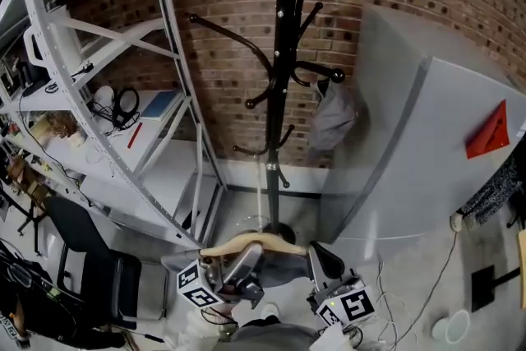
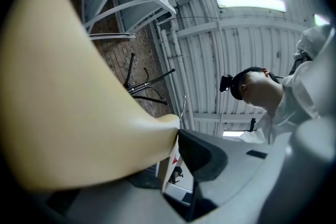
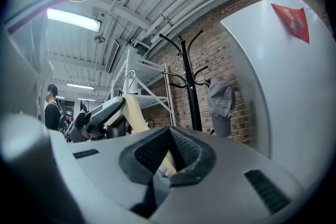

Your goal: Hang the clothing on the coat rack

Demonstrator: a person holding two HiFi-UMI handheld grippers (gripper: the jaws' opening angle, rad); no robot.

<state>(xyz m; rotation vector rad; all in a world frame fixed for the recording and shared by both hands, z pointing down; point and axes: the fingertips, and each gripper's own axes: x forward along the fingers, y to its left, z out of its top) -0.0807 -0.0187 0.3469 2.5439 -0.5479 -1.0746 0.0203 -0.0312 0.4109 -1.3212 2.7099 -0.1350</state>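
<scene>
A cream wooden hanger (image 1: 251, 242) lies level at the bottom centre of the head view, in front of the black coat rack (image 1: 283, 53). My left gripper (image 1: 238, 267) is shut on its left-middle part, and the wood (image 2: 68, 113) fills that gripper's view. My right gripper (image 1: 323, 259) is shut on the hanger's right end, with pale wood (image 3: 169, 157) pinched between its pads. A grey cap (image 1: 333, 117) hangs on a right-hand hook of the rack. Something grey lies under the hanger, and I cannot tell whether it is a garment.
White metal shelving (image 1: 107, 94) stands left of the rack and a white board (image 1: 427, 144) with a red triangle (image 1: 489, 131) leans on the right. A black chair (image 1: 90, 267) is at lower left. A person (image 2: 257, 89) stands behind in the left gripper view.
</scene>
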